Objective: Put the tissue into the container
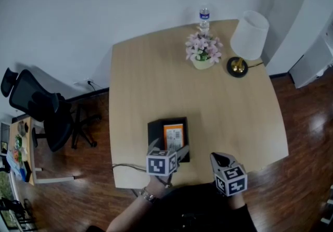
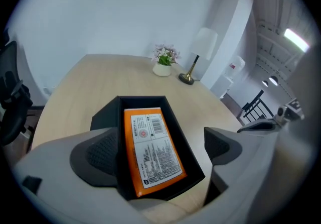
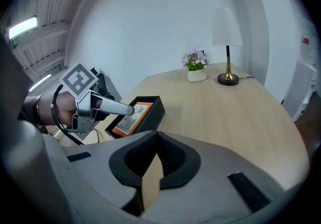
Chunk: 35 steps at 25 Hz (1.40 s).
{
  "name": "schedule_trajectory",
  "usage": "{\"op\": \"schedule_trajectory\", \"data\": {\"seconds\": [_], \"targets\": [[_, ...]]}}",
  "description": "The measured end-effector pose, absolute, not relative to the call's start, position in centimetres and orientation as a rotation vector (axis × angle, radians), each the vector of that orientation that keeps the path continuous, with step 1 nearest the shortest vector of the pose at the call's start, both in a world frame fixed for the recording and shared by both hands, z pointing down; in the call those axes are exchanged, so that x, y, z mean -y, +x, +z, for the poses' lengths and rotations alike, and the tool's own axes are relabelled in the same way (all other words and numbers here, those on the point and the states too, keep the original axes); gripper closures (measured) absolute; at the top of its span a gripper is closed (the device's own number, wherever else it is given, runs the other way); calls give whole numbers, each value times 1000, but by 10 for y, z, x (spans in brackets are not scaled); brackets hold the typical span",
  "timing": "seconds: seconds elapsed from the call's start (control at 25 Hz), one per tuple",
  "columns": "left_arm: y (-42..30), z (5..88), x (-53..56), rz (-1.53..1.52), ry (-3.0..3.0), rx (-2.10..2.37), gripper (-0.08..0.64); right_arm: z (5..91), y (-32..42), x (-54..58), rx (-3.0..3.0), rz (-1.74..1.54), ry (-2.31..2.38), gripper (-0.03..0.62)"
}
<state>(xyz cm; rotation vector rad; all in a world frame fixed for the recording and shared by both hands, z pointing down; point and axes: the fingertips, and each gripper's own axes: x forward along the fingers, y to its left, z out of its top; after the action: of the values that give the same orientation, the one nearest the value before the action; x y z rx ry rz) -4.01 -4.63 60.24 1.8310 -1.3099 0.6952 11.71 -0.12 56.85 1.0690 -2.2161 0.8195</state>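
Note:
An orange tissue pack (image 1: 174, 135) with a white printed label lies flat inside the black open-topped container (image 1: 154, 128), near the front of the wooden table (image 1: 234, 106). My left gripper (image 1: 169, 147) hovers over the container's near end, open. In the left gripper view its jaws stand wide on either side of the pack (image 2: 150, 150) and the container wall (image 2: 183, 137), with neither pad touching them. My right gripper (image 1: 221, 159) is to the right, at the table's front edge, shut with nothing in it (image 3: 153, 168). From there I see the left gripper (image 3: 118, 108) above the container (image 3: 150, 112).
At the back of the table stand a pot of pink flowers (image 1: 203, 51), a water bottle (image 1: 204, 17) and a white-shaded lamp (image 1: 247, 38). A black office chair (image 1: 39, 108) is on the floor to the left. A cable (image 1: 127, 166) crosses the front left edge.

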Motion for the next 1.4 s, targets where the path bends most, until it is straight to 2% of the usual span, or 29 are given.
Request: {"op": "schedule_trajectory", "data": {"seconds": [0.32, 0.48, 0.64, 0.76, 0.92, 1.4], "targets": [[-92, 509, 50, 561, 2000, 1361, 18, 557, 99, 5, 2236, 813, 1097, 588], [-122, 482, 32, 594, 2081, 1361, 51, 543, 80, 7, 2266, 789, 1103, 588], [-151, 484, 1, 628, 2100, 1330, 167, 532, 55, 6, 2290, 766, 1106, 588], [-169, 492, -20, 620, 2098, 1325, 364, 528, 36, 3, 2294, 752, 1108, 588], [-182, 507, -40, 619, 2110, 1322, 554, 530, 11, -6, 2282, 740, 1074, 588], [-188, 535, -65, 668, 2212, 1172, 560, 536, -41, -39, 2263, 679, 981, 592]]}}
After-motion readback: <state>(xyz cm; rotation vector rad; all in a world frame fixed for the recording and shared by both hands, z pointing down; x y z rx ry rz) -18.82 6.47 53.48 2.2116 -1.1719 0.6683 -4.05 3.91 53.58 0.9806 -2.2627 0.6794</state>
